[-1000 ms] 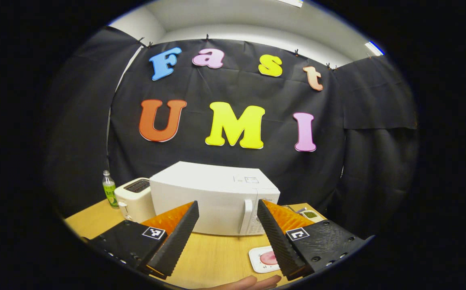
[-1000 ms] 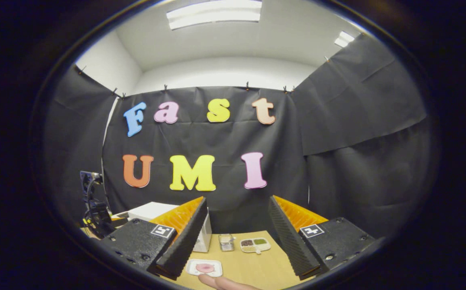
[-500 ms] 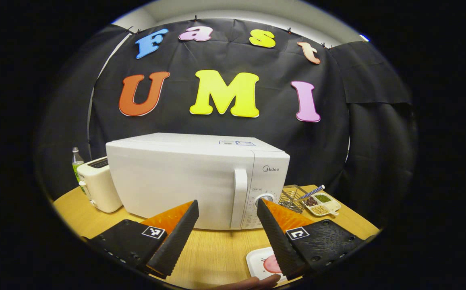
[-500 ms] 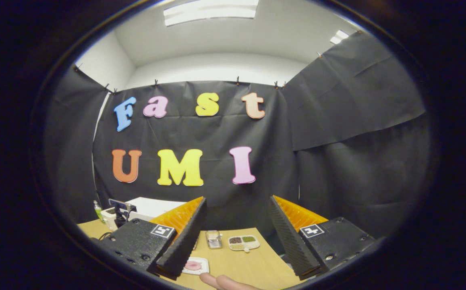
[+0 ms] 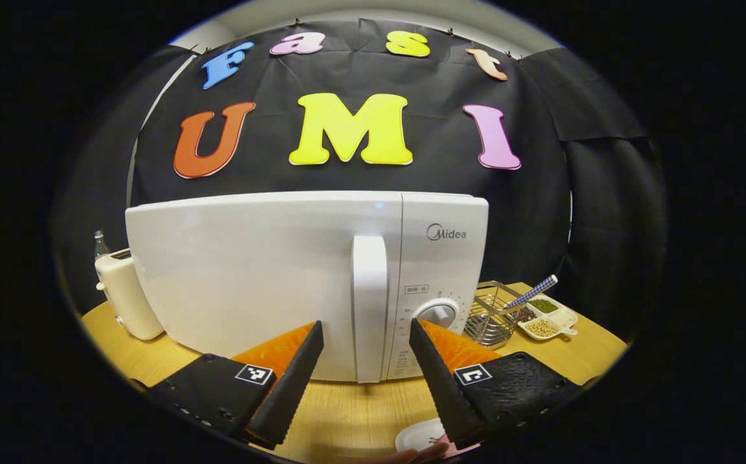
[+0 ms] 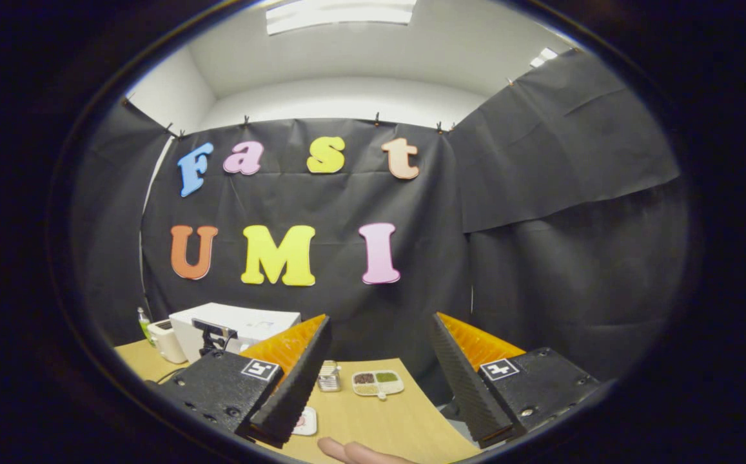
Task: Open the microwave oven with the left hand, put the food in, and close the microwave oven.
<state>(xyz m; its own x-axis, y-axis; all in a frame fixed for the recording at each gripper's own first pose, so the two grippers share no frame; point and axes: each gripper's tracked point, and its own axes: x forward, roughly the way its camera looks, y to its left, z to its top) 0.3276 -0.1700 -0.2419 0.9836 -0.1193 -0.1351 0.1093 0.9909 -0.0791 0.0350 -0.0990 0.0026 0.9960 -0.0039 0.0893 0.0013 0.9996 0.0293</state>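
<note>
Squarely ahead — white microwave (image 5: 269,277), door shut, handle (image 5: 369,303) upright — both hand-held grippers agape.

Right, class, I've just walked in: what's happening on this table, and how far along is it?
A person holds a gripper in each hand. The left gripper is open, lined up in front of the handle of the microwave, whose door is closed. The right gripper is open and empty, above the table. The food waits on a plate on the table. A toaster, a wire basket and a divided dish stand beside the microwave.
</note>
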